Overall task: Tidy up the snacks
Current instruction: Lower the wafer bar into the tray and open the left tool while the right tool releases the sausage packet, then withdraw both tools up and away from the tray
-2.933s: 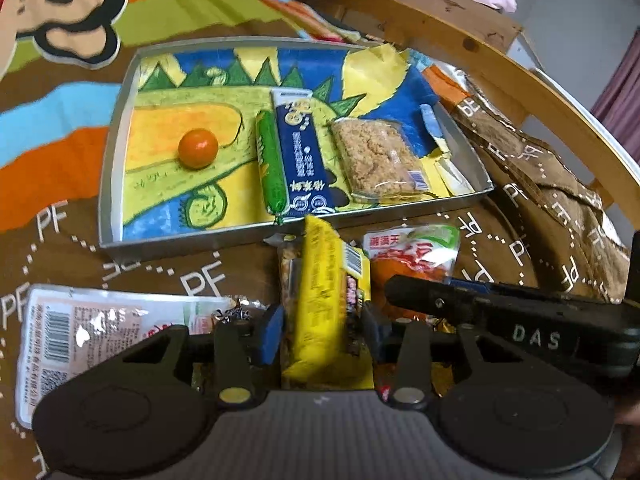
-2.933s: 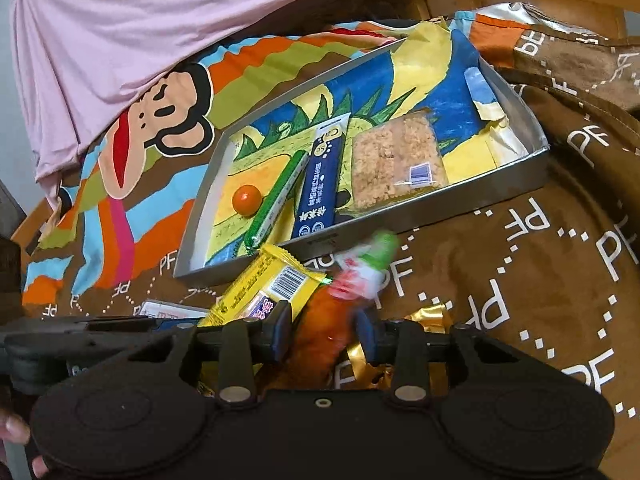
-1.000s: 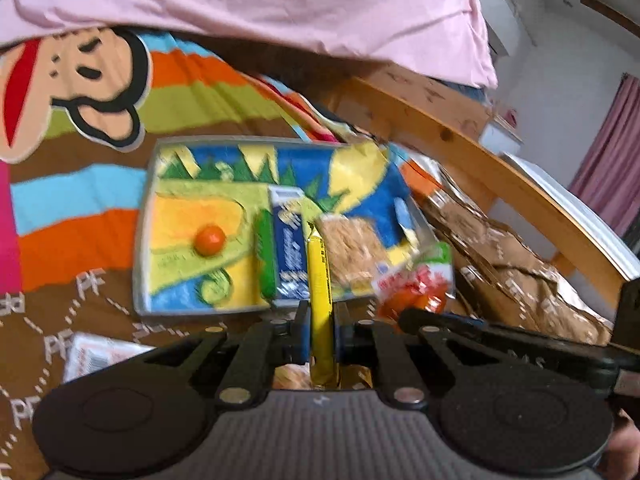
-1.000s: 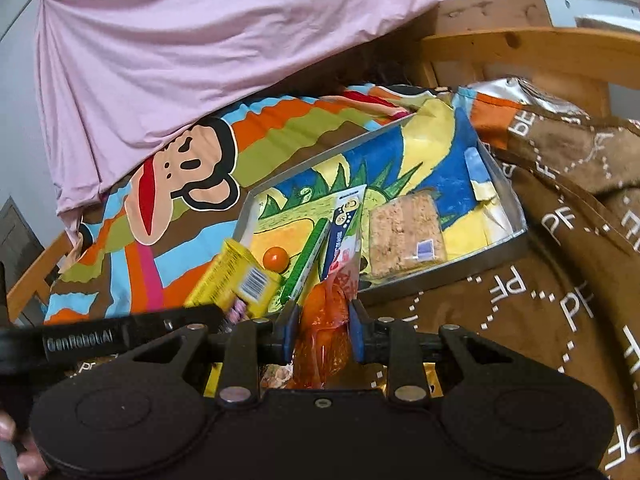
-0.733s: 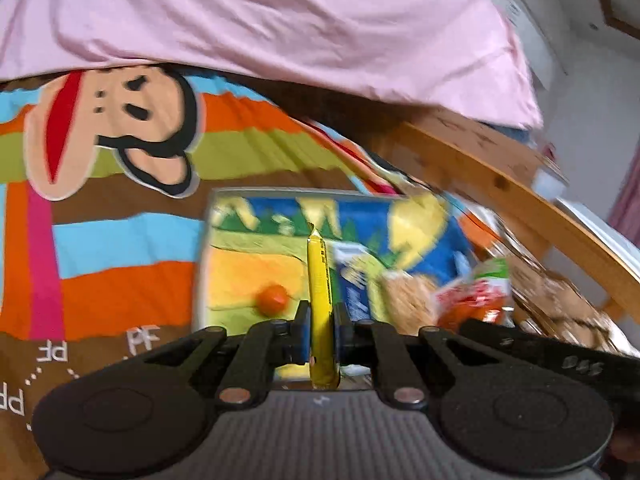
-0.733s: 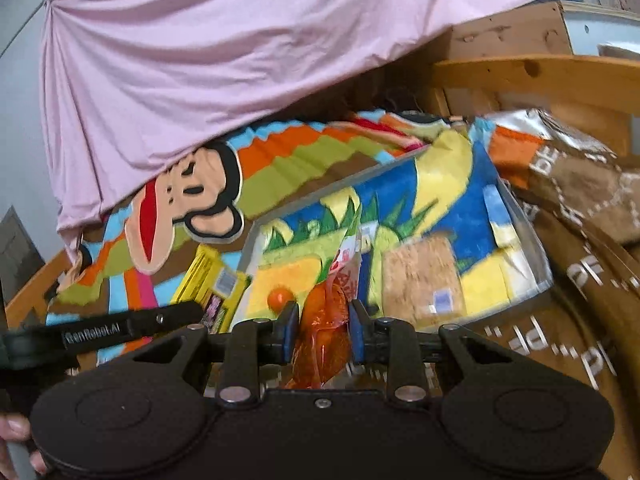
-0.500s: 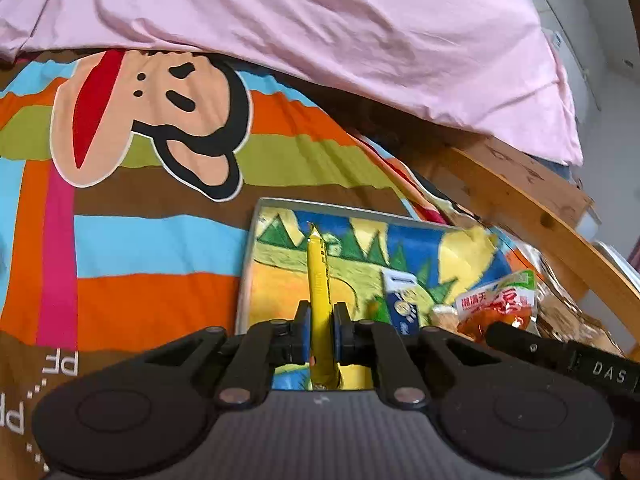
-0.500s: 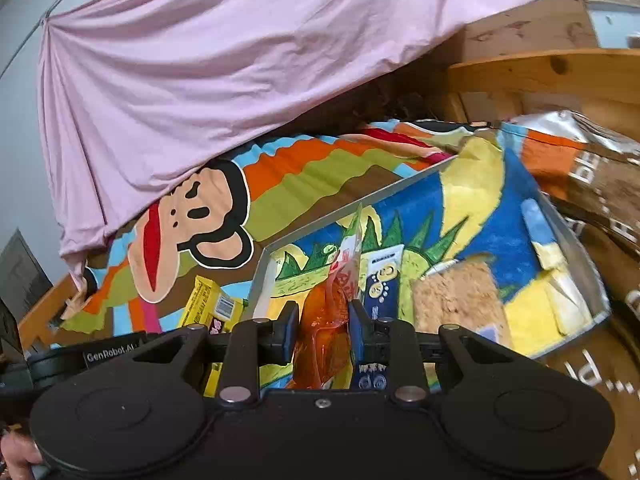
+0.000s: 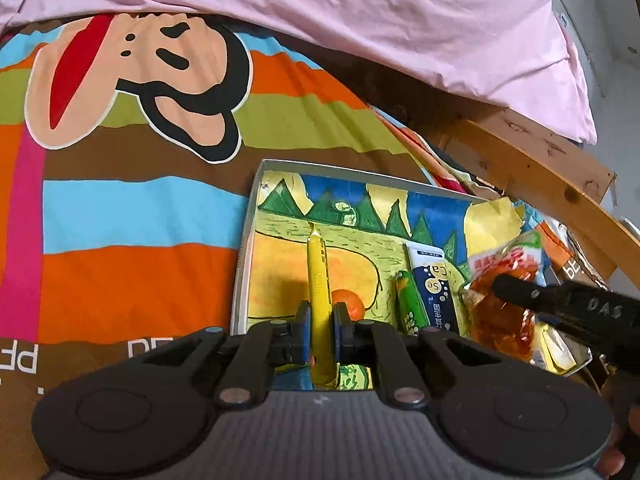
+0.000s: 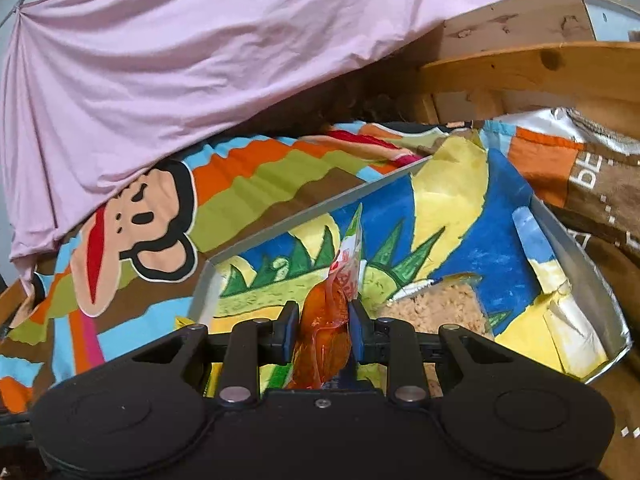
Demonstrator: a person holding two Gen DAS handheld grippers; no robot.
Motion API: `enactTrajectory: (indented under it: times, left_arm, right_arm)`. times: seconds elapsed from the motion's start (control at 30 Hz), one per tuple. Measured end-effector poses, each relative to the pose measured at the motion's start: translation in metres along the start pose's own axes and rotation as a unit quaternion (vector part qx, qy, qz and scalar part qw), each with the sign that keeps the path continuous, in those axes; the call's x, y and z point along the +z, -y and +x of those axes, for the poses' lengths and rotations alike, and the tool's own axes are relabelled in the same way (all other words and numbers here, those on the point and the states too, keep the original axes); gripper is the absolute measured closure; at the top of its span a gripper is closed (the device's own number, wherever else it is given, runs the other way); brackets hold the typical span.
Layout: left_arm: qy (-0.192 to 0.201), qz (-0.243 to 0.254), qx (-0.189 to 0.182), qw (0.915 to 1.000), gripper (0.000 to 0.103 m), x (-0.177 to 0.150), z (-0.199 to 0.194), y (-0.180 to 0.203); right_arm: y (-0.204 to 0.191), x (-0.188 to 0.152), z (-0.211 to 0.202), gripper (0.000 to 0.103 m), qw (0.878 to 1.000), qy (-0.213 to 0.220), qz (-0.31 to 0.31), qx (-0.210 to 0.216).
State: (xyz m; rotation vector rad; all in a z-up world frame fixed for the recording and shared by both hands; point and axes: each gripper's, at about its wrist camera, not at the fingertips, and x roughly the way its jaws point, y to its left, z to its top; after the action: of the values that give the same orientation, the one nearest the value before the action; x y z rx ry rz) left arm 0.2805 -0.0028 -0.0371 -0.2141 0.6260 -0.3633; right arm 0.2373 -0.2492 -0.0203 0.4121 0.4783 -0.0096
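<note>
Step in hand judged as carry-and-place: two snacks held over the tray (image 9: 245, 248), neither yet set down.

Left gripper (image 9: 320, 326) found clenched on yellow snack bar (image 9: 318, 276), gripped edge-on near its lower end. Long axis in line with the fingers, free tip pointing toward the tray's far edge. Bar positioned over the tray's left portion, beside the orange ball (image 9: 348, 302); contact with the tray floor not determinable.

Right gripper (image 10: 323, 334) found clamped on orange snack pouch (image 10: 328, 320), long axis also along the fingers, sealed top toward the far edge, above the tray's middle, near the crumbly snack pack (image 10: 436, 308).

Green stick (image 9: 410, 306) and blue packet (image 9: 434, 288) already lying lengthwise, near edge to far edge.

Next move judged to call for lowering each item flat, parallel to those, then releasing.
</note>
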Motion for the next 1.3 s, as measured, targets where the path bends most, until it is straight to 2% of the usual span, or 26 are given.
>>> enactTrajectory:
  times: [0.17, 0.43, 0.9, 0.97, 1.07, 1.13, 1.3]
  left_arm:
    - [0.003, -0.012, -0.007, 0.9999, 0.092, 0.0, 0.003, -0.005]
    - [-0.009, 0.0, 0.026, 0.9996, 0.092, -0.005, 0.01, -0.004]
    - [-0.012, 0.011, 0.042, 0.999, 0.09, -0.008, 0.01, 0.003]
    - [-0.013, 0.012, 0.044, 0.9989, 0.085, -0.008, 0.008, 0.006]
    - [-0.011, 0.015, 0.047, 0.9987, 0.07, -0.006, 0.0, 0.011]
    - [-0.006, 0.016, 0.048, 0.9987, 0.055, -0.004, -0.008, 0.015]
    - [0.012, 0.022, 0.055, 0.9982, 0.038, 0.002, -0.036, 0.026]
  right_arm:
    - [0.002, -0.009, 0.01, 0.074, 1.0, -0.005, -0.003, -0.009]
    - [0.003, -0.018, 0.013, 0.073, 0.999, -0.011, -0.028, -0.023]
    - [-0.006, -0.018, 0.004, 0.067, 0.996, -0.004, -0.077, -0.045]
    - [-0.007, -0.016, -0.002, 0.06, 0.996, -0.003, -0.078, -0.048]
    - [-0.009, -0.011, -0.013, 0.049, 0.995, 0.004, -0.082, -0.05]
    - [-0.01, -0.007, -0.023, 0.043, 0.995, 0.011, -0.081, -0.05]
    - [-0.015, 0.003, -0.054, 0.026, 0.995, 0.031, -0.088, -0.047]
